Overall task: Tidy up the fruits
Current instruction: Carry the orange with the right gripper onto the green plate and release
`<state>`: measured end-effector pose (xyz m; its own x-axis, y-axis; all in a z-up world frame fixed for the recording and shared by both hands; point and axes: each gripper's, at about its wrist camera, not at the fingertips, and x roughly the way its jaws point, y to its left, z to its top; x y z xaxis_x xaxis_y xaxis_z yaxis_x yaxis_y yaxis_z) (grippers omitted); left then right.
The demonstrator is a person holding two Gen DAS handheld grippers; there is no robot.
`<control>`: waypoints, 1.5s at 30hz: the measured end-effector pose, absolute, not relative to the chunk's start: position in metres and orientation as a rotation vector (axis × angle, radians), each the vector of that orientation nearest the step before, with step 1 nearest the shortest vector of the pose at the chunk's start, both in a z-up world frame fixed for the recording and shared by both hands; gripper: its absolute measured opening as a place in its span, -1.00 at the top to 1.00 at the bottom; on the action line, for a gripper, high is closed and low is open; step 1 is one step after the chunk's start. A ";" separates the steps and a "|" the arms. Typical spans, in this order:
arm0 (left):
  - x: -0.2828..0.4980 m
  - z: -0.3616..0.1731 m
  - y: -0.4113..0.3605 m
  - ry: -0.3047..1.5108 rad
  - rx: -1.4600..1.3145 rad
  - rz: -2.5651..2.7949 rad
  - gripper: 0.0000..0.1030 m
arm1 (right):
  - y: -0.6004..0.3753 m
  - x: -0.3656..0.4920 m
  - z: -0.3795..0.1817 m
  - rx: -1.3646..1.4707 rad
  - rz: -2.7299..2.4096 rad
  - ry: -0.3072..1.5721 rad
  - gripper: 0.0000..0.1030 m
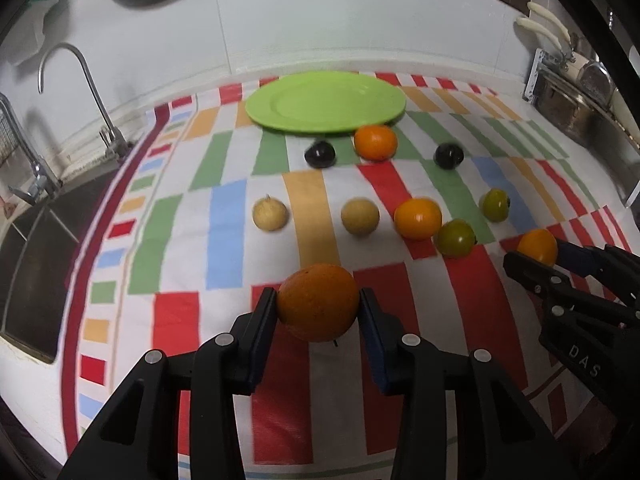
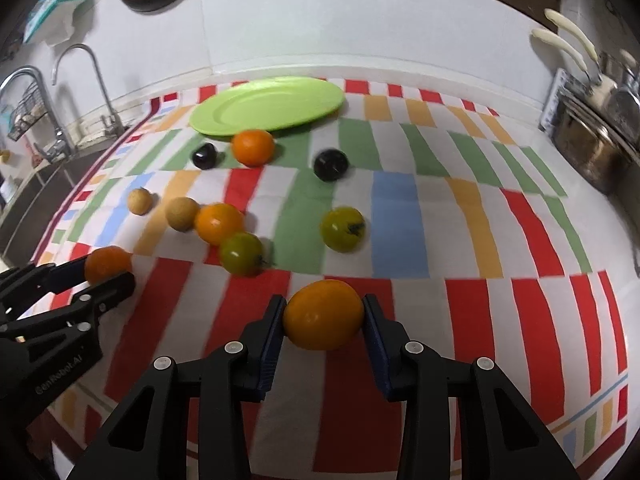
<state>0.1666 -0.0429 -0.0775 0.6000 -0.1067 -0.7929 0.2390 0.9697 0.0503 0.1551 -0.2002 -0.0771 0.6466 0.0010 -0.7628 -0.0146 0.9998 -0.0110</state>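
Note:
My left gripper [image 1: 319, 306] is shut on a dark orange [image 1: 318, 302], held above the striped cloth; both also show in the right wrist view [image 2: 108, 266]. My right gripper [image 2: 324, 314] is shut on a yellow-orange fruit [image 2: 324, 314], also seen in the left wrist view [image 1: 538, 246]. An empty green plate [image 1: 326, 104] sits at the back. On the cloth lie two oranges [image 1: 376, 142] [image 1: 418, 218], two dark fruits [image 1: 320, 154] [image 1: 449, 155], two beige fruits [image 1: 270, 213] [image 1: 360, 216] and two green tomatoes [image 1: 456, 237] [image 1: 496, 205].
A sink [image 1: 36, 256] with taps [image 1: 80, 80] lies at the left edge of the counter. A metal pot and knife rack [image 2: 592, 136] stand at the right. A white tiled wall [image 1: 320, 28] runs behind the plate.

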 end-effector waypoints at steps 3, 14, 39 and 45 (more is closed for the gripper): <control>0.169 -0.064 -0.040 0.876 0.164 -0.208 0.22 | -0.191 0.157 -0.065 -0.040 0.039 0.843 0.24; 0.208 -0.033 -0.042 0.799 0.199 -0.270 0.22 | -0.179 0.197 -0.028 -0.056 0.121 0.776 0.24; 0.393 -0.037 -0.058 0.851 0.228 -0.357 0.22 | -0.183 0.381 -0.035 -0.082 0.173 0.864 0.24; 0.406 -0.055 -0.056 0.906 0.207 -0.353 0.22 | -0.181 0.399 -0.053 -0.065 0.191 0.917 0.24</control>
<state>0.4060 -0.0563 -0.0551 0.5652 -0.2118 -0.7973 0.3842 0.9228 0.0273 0.3986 -0.1809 -0.0529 0.5925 0.1362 -0.7940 -0.1919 0.9811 0.0251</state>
